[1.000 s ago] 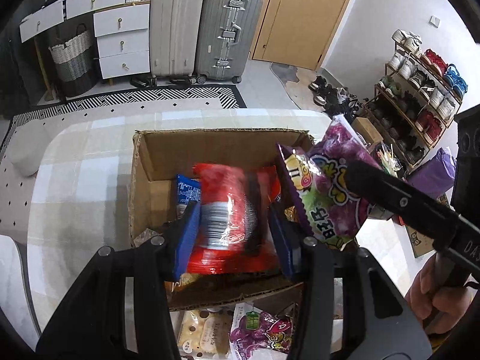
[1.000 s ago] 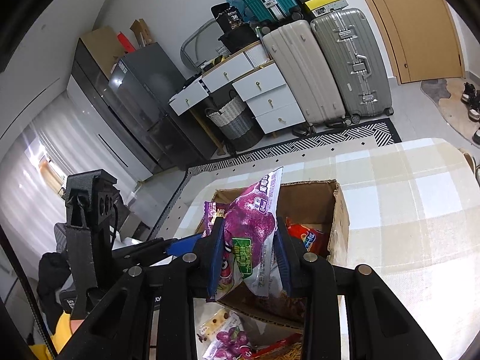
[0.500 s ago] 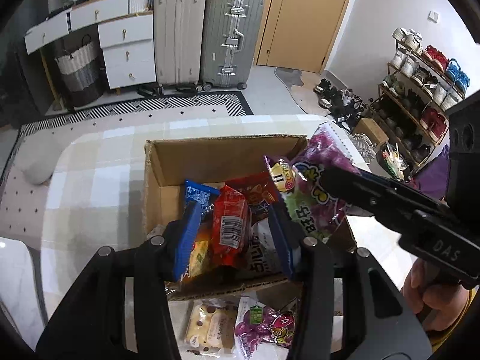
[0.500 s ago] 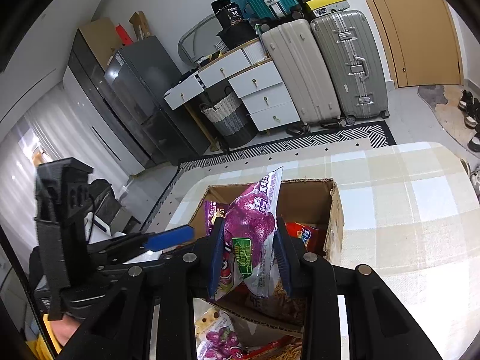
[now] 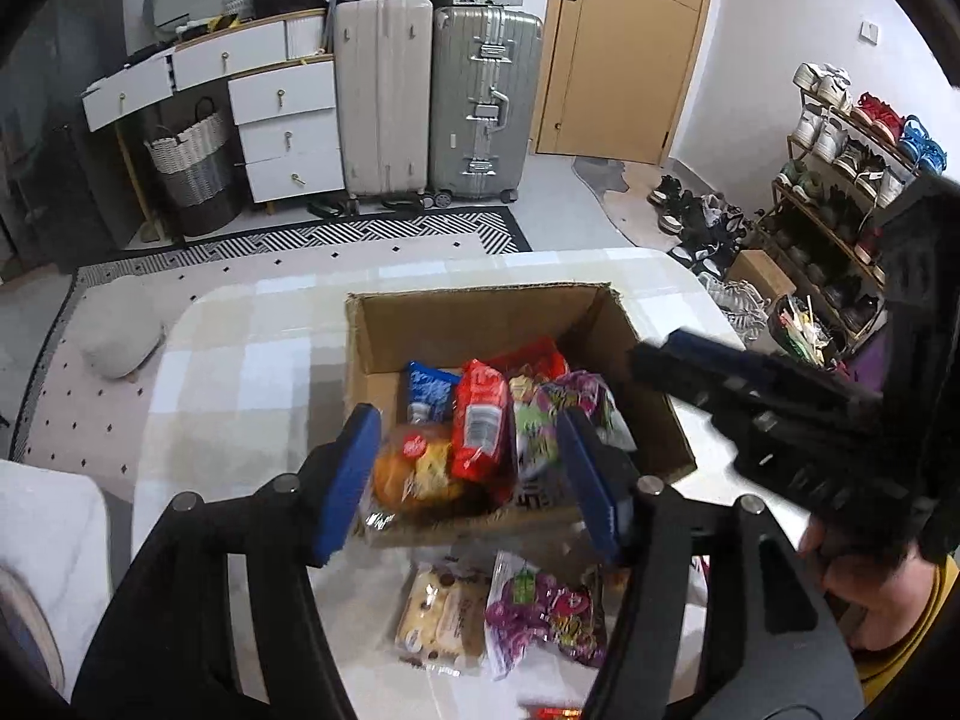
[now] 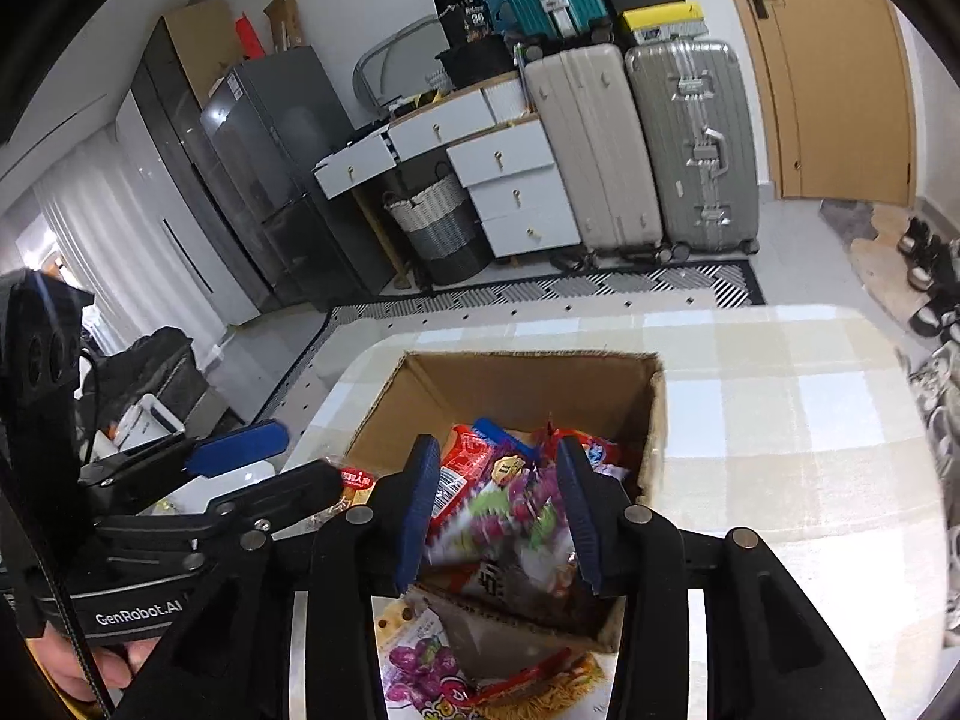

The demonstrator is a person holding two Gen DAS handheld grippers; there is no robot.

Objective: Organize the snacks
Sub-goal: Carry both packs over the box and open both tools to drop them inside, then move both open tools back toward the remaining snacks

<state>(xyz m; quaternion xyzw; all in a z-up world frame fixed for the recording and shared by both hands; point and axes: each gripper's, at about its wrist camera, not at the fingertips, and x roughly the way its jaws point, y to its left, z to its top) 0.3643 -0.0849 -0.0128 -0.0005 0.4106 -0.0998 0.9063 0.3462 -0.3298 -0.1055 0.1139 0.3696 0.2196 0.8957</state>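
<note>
Cardboard box (image 5: 480,324) sits open-topped on the checked worktop (image 5: 240,372), w/ snacks piled inside: red packet (image 5: 483,426) upright near the box's middle, blue packet (image 5: 429,387) just behind it toward the box's far-left corner, orange-yellow bun bag (image 5: 414,471) against the box's near wall, purple-green candy bag (image 5: 564,402) lying on the pile at the box's right side. Left gripper (image 5: 468,474) hangs over the box's near edge, jaws spread wide, nothing betw. them, blue pads (image 5: 351,480) clear of the snacks. Right gripper (image 6: 495,507) also above the box's near edge, jaws spread apart; purple candy bag (image 6: 522,510) shows betw. them but blurred, not pinched, lying on the pile. In the right wrist view the left gripper (image 6: 258,462) is just left of the box, jaws apart. On the worktop just in front of the box's near wall: pale cookie pack (image 5: 444,618), another purple candy bag (image 5: 546,612) beside it, touching; a red-orange packet (image 6: 540,684) in front of the box too, seen in the right wrist view. Two suitcases (image 5: 438,102) and a white drawer unit (image 5: 282,126) stand well beyond the box on the floor
</note>
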